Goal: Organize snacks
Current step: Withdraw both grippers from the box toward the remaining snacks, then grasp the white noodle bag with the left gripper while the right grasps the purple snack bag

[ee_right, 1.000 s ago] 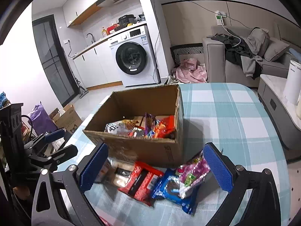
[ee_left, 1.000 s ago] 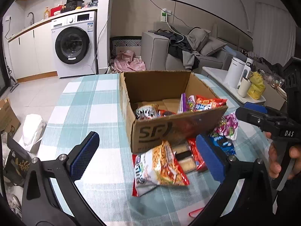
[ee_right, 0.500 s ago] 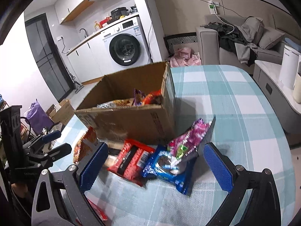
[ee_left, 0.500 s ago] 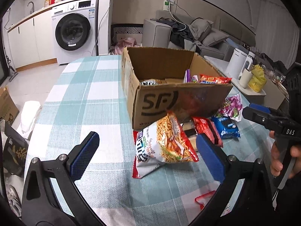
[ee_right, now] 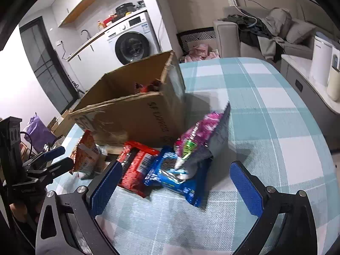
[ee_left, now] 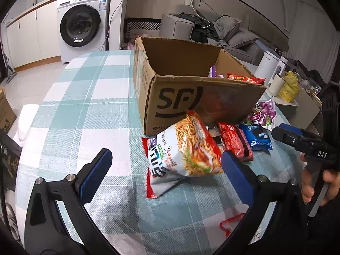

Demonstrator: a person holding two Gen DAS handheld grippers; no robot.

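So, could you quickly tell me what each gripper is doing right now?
Left gripper: open, holding nothing, noodle bag ahead.
Right gripper: open, empty, over blue packet.

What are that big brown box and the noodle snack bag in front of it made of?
The box looks like plain matte corrugated cardboard: brown, with ragged torn edges and printed lettering. The noodle snack bag seems to be glossy plastic film, crinkled, with shiny highlights and crimped ends.
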